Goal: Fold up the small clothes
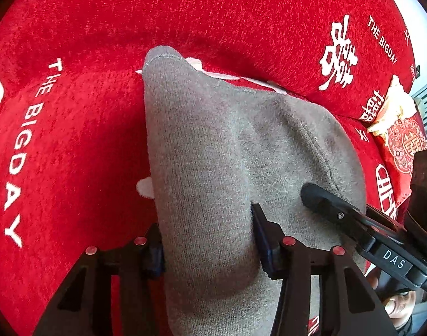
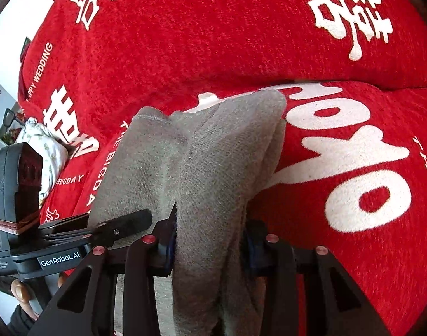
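Gripping the grey garment (image 1: pixel 213 151) with left tool (image 1: pixel 208 240) and right tool (image 2: pixel 209 240) both clamped, lifted off red cover (image 1: pixel 73 140); fold barely started.

- The left gripper (image 1: pixel 208 240) is pointing toward 12 o'clock, its jaws clamping grey knit fabric.
- The right gripper (image 2: pixel 210 240) is gripping likewise, angled downward.

- The cloth (image 1: pixel 213 168) lies on the blanket (image 1: pixel 73 140).
- The left gripper (image 1: pixel 208 240) holds its near end; the right gripper (image 2: pixel 208 240) holds it just beside (to the right).
- A pillow (image 2: pixel 42 145) sits far left.
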Available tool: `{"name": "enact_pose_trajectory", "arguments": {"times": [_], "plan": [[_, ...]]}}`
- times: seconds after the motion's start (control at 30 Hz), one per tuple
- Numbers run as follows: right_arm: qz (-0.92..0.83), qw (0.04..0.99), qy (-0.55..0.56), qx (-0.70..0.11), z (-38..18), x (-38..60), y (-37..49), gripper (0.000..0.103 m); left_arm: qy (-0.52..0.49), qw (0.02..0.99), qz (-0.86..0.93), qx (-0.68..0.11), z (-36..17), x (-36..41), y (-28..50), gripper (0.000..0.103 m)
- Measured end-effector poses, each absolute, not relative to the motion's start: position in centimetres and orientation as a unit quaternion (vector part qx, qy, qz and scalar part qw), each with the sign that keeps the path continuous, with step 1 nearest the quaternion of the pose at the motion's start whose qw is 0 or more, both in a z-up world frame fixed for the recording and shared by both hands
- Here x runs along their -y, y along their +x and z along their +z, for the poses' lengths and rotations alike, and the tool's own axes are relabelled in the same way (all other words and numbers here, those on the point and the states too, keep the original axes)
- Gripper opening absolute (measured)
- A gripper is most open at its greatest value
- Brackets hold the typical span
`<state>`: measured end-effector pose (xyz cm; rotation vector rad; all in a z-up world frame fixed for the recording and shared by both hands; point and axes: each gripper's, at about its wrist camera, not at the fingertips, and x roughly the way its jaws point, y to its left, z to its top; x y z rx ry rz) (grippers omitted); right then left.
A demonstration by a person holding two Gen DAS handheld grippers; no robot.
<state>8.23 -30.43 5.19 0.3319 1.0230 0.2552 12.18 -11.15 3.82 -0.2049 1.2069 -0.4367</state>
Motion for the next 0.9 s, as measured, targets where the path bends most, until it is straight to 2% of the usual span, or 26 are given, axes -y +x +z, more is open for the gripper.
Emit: {"name": "enact_pose_trajectory", "arguments": {"times": [0.9], "plan": [[0.121, 0.851, 0.144, -0.49, 5.7, 26.2, 4.1, 0.04, -0.104, 0.802, -0.197, -0.555, 4.1, 7.2, 7.6, 0.052]]}}
